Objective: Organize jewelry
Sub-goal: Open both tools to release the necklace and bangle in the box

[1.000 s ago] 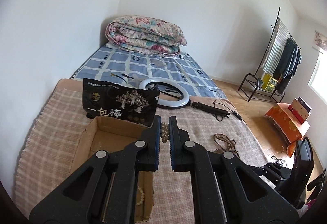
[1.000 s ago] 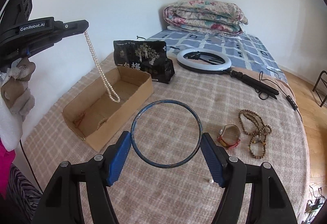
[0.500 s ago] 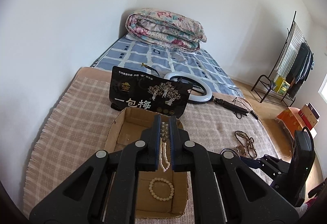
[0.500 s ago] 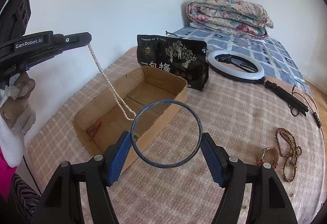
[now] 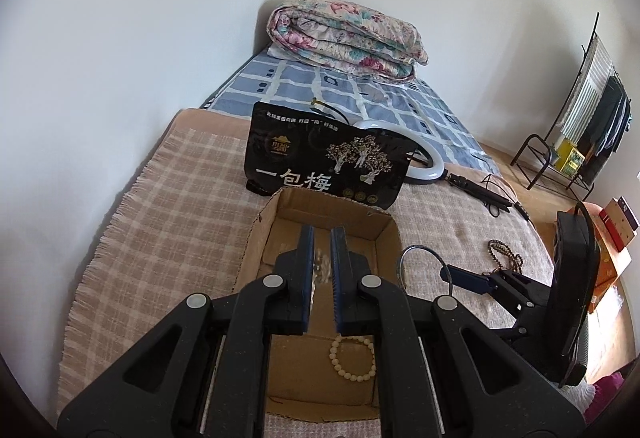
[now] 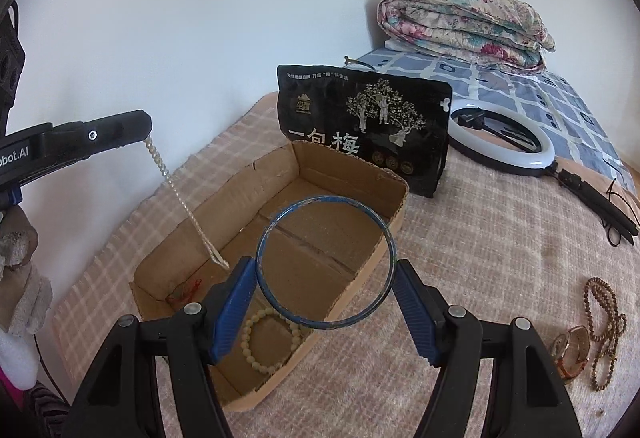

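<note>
In the left wrist view, the left gripper (image 5: 322, 258) hangs above the cardboard box (image 5: 256, 238), which stands on the checked blanket (image 5: 168, 222). Its jaws are nearly pressed together and pinch a pearl necklace (image 5: 320, 270) — the pearls look blurred in the narrow gap. On the box floor, near the front wall, lies a pale bead bracelet (image 5: 353, 352). Behind the box a black snack bag (image 5: 324, 166) stands upright, and a white ring light (image 5: 428, 166) lies behind the bag. At the right, the right gripper (image 5: 436, 270) holds a blue bangle (image 5: 424, 266) just beside the right wall of the box.

In the right wrist view, the right gripper (image 6: 326, 278) has its jaws spread wide, and they clamp the blue bangle (image 6: 326, 264) from both sides. The bangle is in the air, over the near right edge of the cardboard box (image 6: 352, 286). At the left, the left gripper (image 6: 146, 132) pinches the top of the pearl necklace (image 6: 180, 198), which hangs slanting down into the box. Inside also lie the pale bead bracelet (image 6: 272, 342) and a small red item (image 6: 186, 290) — I cannot tell what it is. On the blanket at the right, a wristwatch (image 6: 572, 352) lies touching a brown bead string (image 6: 604, 326). A folded floral quilt (image 6: 464, 26) lies far behind.
</note>
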`<state>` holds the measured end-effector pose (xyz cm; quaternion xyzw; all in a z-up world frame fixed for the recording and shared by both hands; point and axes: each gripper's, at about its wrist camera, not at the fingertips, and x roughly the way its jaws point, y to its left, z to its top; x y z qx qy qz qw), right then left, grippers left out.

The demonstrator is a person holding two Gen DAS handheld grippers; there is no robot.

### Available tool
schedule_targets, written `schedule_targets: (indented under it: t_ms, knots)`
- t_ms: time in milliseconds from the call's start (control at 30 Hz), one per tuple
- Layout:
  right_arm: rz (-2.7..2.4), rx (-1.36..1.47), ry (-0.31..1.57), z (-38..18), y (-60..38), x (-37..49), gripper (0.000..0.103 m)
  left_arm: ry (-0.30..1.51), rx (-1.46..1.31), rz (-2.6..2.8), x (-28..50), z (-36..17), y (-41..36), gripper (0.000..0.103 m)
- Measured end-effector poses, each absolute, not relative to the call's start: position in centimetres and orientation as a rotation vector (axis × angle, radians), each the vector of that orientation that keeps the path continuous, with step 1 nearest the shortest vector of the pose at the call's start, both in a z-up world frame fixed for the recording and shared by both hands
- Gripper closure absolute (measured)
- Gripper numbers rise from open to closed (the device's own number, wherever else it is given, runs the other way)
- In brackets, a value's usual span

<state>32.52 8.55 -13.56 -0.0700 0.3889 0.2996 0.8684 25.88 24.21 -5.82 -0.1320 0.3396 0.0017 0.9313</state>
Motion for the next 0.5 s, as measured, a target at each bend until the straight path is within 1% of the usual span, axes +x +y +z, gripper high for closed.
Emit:
schedule_targets:
  t_ms: [33, 100, 133, 167, 233, 500]
  knots:
    - [0.629, -0.151, 0.816, -13.8, 9.0, 32.7, 0.031, 0.705, -0.269, 0.009, 25.8, -6.0, 24.5, 0.097]
    - [0.622, -0.154, 0.820, -14.3, 9.7, 32.9, 0.030, 0.716, -0.267, 0.018, 25.8, -6.3, 25.0, 0.081]
    - [0.616, -0.154, 0.822, -14.5, 10.0, 33.1, 0.027, 0.712, -0.270, 0.025, 25.6, -6.3, 25.2, 0.065]
    - [0.610, -0.154, 0.825, -14.7, 10.2, 33.2, 0.019, 0.704, -0.273, 0.031, 25.4, -6.3, 25.5, 0.061]
    - [0.601, -0.154, 0.822, -14.9, 10.4, 33.3, 0.014, 0.706, -0.275, 0.034, 25.4, -6.3, 25.9, 0.061]
    - [0.589, -0.129, 0.823, -14.7, 10.2, 33.3, 0.014, 0.707, -0.273, 0.045, 25.3, -6.2, 26.3, 0.062]
